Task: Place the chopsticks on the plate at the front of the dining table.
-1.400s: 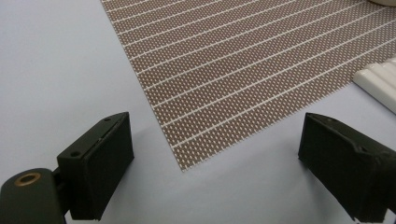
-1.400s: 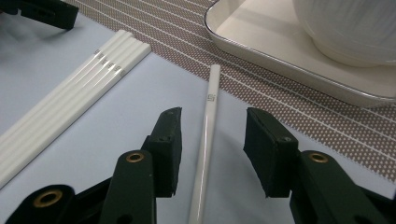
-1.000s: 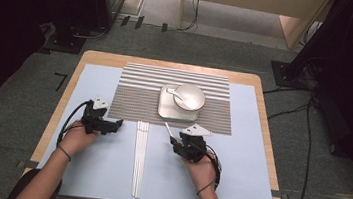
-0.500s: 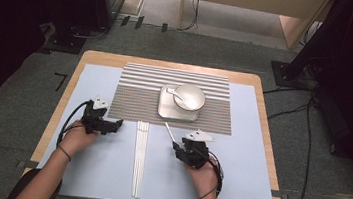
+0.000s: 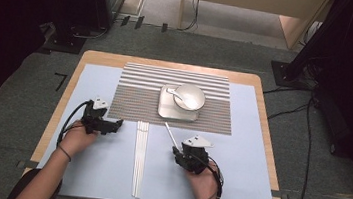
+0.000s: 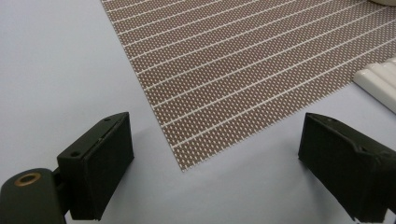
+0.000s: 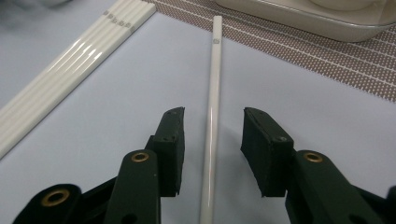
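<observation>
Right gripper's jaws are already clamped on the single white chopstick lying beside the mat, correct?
Not clamped. In the right gripper view the right gripper straddles the single white chopstick, but both pads stand clear of it, though they have just been closing.

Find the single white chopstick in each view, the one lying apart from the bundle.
High view: the chopstick lies slanted on the blue sheet, just ahead of the right tongs, below the tray.
Right gripper view: it runs up the middle, between the two open jaws, which stand clear of it.
Left gripper view: not in it.
Shared landmark: the striped mat, top right in the right gripper view, and across the left gripper view.
</observation>
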Available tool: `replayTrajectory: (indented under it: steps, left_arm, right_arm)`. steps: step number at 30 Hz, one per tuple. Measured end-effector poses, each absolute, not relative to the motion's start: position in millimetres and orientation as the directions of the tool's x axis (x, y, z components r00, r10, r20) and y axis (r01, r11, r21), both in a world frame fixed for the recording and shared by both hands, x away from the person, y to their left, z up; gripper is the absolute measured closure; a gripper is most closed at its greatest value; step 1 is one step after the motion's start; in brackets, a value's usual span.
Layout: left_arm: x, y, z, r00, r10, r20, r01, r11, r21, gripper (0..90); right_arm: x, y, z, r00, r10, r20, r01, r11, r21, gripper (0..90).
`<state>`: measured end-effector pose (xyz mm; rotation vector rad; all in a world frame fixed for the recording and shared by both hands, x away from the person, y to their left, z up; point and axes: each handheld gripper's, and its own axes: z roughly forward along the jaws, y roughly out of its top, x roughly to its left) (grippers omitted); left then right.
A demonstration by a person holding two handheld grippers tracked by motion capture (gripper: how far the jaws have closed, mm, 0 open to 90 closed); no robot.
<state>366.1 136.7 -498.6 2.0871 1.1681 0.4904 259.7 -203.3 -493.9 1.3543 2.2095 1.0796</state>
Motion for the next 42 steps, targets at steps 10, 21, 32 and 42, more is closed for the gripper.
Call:
replayTrajectory:
  steps: [10, 21, 32, 42]
  left_arm:
    - [366, 137, -499, 0.525, 0.851, -0.005, 0.592, -0.361, 0.720, 9.6]
    - [366, 137, -499, 0.525, 0.851, -0.005, 0.592, -0.361, 0.720, 9.6]
    - [366, 137, -499, 0.525, 0.851, -0.004, 0.592, -0.362, 0.720, 9.5]
    - [366, 137, -498, 0.525, 0.851, -0.005, 0.593, -0.362, 0.719, 9.5]
  right_arm:
    - [254, -203, -496, -0.482, 0.871, 0.094, 0.615, 0.261, 0.744, 64.0]
    - [248, -199, -499, -0.488, 0.872, 0.039, 0.585, 0.293, 0.756, 65.6]
    - [245, -198, -501, -0.499, 0.866, 0.015, 0.558, 0.308, 0.770, 71.8]
    - [249, -203, -501, -0.499, 0.863, 0.081, 0.583, 0.266, 0.767, 85.3]
